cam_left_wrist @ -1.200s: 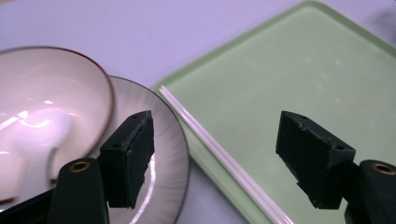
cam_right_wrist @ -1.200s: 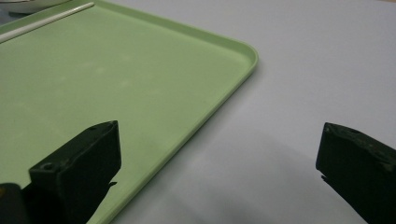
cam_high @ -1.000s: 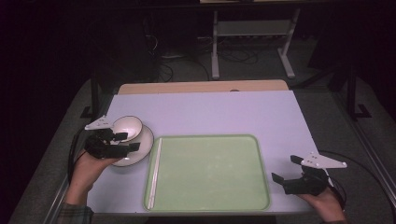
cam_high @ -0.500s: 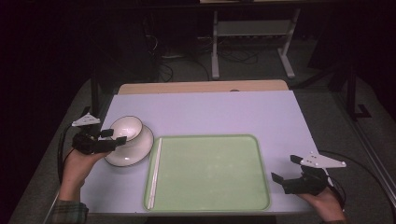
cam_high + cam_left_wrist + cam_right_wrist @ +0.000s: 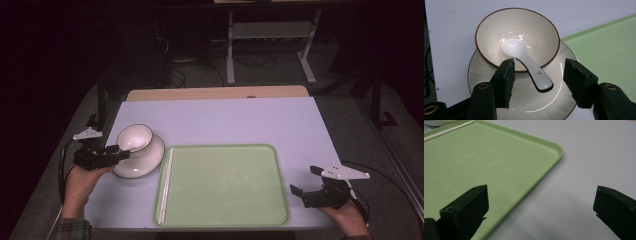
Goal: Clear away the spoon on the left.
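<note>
My left gripper point(image 5: 537, 82) straddles the white spoon point(image 5: 529, 66) lying in the bowl point(image 5: 499, 37) on its plate point(image 5: 481, 87); the jaws, just narrowing, haven't pinched the handle. Next I should squeeze and lift. My right gripper point(image 5: 540, 213) waits spread beside the green tray point(image 5: 474, 162).

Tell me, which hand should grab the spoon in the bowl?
Probably the left. Its tool has been closing around the spoon handle, which sticks out of the bowl between the open jaws. The right tool sits far across the green tray.
</note>
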### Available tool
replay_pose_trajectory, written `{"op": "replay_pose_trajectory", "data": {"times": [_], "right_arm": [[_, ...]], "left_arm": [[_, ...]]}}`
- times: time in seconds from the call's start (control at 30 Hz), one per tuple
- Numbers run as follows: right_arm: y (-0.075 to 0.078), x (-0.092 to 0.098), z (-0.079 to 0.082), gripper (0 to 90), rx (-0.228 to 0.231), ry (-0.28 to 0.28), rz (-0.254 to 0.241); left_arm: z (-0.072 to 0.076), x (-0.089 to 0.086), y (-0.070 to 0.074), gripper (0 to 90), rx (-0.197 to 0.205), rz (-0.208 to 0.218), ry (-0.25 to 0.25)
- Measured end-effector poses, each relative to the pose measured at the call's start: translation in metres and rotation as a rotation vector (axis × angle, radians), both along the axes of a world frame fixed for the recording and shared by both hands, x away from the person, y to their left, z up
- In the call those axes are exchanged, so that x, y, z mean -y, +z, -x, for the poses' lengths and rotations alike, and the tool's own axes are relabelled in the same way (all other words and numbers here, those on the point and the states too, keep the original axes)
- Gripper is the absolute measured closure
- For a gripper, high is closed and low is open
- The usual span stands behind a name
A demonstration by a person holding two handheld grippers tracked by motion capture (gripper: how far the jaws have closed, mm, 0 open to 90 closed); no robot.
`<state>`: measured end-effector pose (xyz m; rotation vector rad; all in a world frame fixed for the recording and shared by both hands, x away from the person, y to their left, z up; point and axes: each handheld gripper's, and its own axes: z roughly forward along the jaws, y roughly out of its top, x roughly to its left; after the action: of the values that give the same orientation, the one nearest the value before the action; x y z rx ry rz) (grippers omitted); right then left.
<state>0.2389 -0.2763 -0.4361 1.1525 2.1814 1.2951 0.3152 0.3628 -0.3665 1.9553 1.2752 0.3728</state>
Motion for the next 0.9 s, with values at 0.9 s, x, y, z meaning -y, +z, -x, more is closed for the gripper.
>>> {"op": "replay_pose_trajectory", "data": {"times": [0.9], "right_arm": [[-0.001,0.0,-0.001,0.0,-0.004,0.004,0.004]], "left_arm": [[-0.002,-0.017,-0.013,75.5,-0.025,0.063,0.046]]}}
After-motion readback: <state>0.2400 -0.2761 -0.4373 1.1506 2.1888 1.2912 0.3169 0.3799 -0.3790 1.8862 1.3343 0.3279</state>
